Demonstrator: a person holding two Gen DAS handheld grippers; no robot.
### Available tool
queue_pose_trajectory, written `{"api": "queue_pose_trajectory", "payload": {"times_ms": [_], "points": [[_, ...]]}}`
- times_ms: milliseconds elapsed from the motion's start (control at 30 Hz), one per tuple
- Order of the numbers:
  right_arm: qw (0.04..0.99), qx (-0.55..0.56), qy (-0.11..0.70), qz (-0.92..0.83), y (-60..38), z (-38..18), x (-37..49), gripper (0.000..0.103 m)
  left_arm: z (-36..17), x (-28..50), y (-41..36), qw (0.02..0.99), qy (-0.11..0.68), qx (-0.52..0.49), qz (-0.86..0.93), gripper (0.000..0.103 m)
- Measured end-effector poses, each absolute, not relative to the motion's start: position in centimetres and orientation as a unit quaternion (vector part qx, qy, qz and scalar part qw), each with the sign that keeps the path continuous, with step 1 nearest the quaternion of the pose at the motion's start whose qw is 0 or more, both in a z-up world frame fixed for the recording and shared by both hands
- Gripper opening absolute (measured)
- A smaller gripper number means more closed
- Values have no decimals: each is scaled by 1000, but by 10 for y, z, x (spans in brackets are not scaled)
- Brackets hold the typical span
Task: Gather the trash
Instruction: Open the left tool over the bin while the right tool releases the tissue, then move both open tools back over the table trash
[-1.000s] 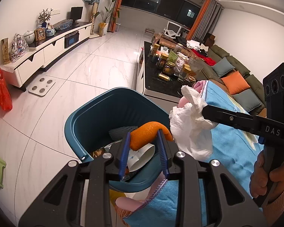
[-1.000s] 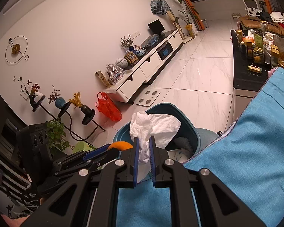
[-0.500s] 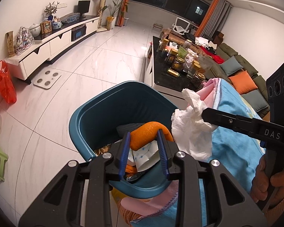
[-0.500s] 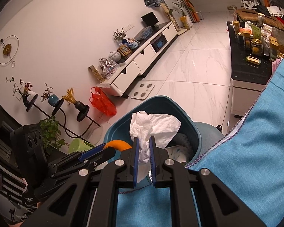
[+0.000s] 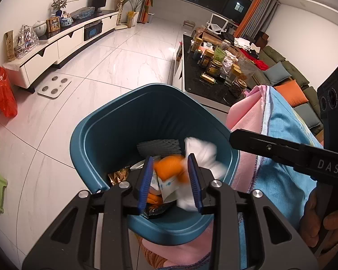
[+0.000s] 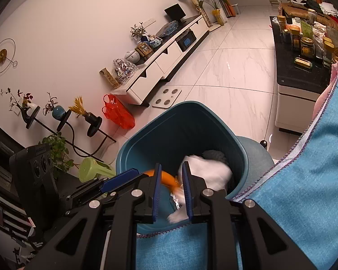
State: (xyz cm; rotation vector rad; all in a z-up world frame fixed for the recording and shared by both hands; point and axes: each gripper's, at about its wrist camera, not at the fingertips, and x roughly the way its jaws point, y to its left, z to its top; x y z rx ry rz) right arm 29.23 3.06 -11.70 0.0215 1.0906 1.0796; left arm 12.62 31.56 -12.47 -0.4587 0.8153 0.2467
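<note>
A teal bin (image 5: 83, 135) stands below both grippers, with wrappers and a grey foam net inside. My left gripper (image 5: 170, 159) hangs over its near rim, its jaws opening. A blurred orange peel (image 5: 169, 168) drops loose between the pads. The right gripper (image 6: 171, 164) is also opening over the bin (image 6: 133, 144). A white crumpled tissue (image 6: 205, 173) falls away from it, blurred, and is seen as the tissue (image 5: 202, 155) inside the bin's right side. The orange peel (image 6: 166, 178) shows just past the left gripper (image 6: 138, 172). The right gripper (image 5: 234, 136) reaches in from the right.
A surface with a blue cloth (image 6: 304, 191) over a pink cloth (image 5: 243, 117) borders the bin on the right. Behind stands a black coffee table (image 5: 196, 78) crowded with jars. A white scale (image 5: 54, 85), red bag (image 5: 3, 96) and TV console (image 5: 56, 45) lie left.
Both grippers sank closer over the bin. The left one let go of the orange peel and the right one released the tissue; both pieces now fall into the bin.
</note>
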Motion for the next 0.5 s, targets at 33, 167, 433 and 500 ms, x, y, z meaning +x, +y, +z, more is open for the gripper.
{"api": "queue_pose_trajectory", "payload": {"times_ms": [33, 167, 433, 500], "points": [[720, 11, 492, 489, 30, -116, 292, 19, -126, 126, 317, 885, 392, -221, 120, 34], [724, 14, 488, 487, 24, -115, 291, 24, -123, 124, 315, 888, 384, -220, 124, 41], [744, 19, 453, 490, -18, -90, 282, 41, -91, 95, 284, 923, 325, -173, 112, 66], [755, 14, 435, 490, -37, -79, 273, 44, -80, 86, 271, 932, 309, -160, 101, 76]]}}
